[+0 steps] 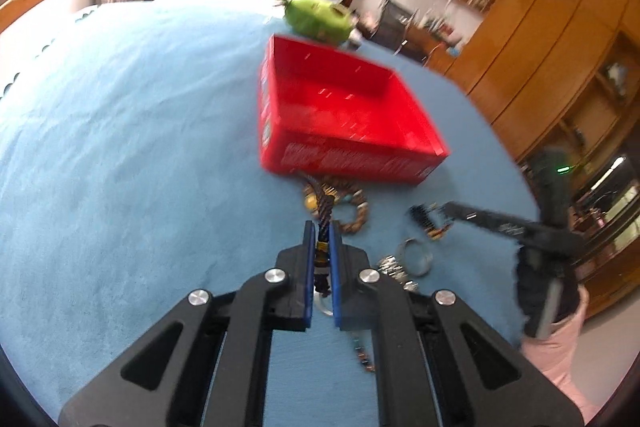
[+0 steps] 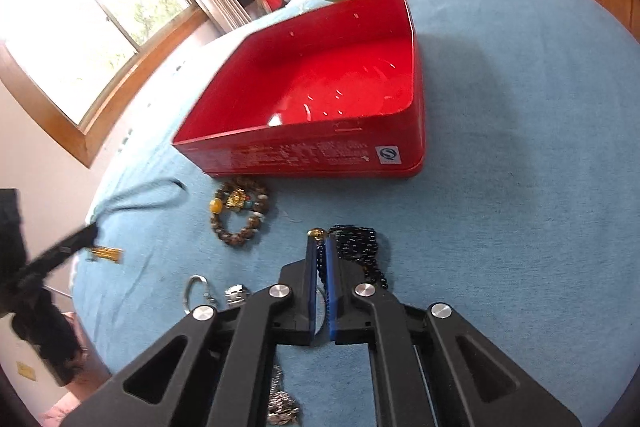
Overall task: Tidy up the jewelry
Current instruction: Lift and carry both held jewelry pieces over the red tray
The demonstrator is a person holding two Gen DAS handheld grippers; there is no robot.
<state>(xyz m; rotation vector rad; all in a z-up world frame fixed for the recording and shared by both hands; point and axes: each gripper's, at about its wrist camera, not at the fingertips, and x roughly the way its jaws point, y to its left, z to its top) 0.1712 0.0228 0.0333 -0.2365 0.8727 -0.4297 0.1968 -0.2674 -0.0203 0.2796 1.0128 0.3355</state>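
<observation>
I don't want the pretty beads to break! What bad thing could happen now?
The left gripper pinches a dark cord lying over the brown bead bracelet, so lifting might drag that bracelet along. The right gripper holds the black bead necklace by few beads; the rest could swing and miss the red tin.

left wrist: low, close | right wrist: likewise | shared: red box (image 1: 340, 115)
</observation>
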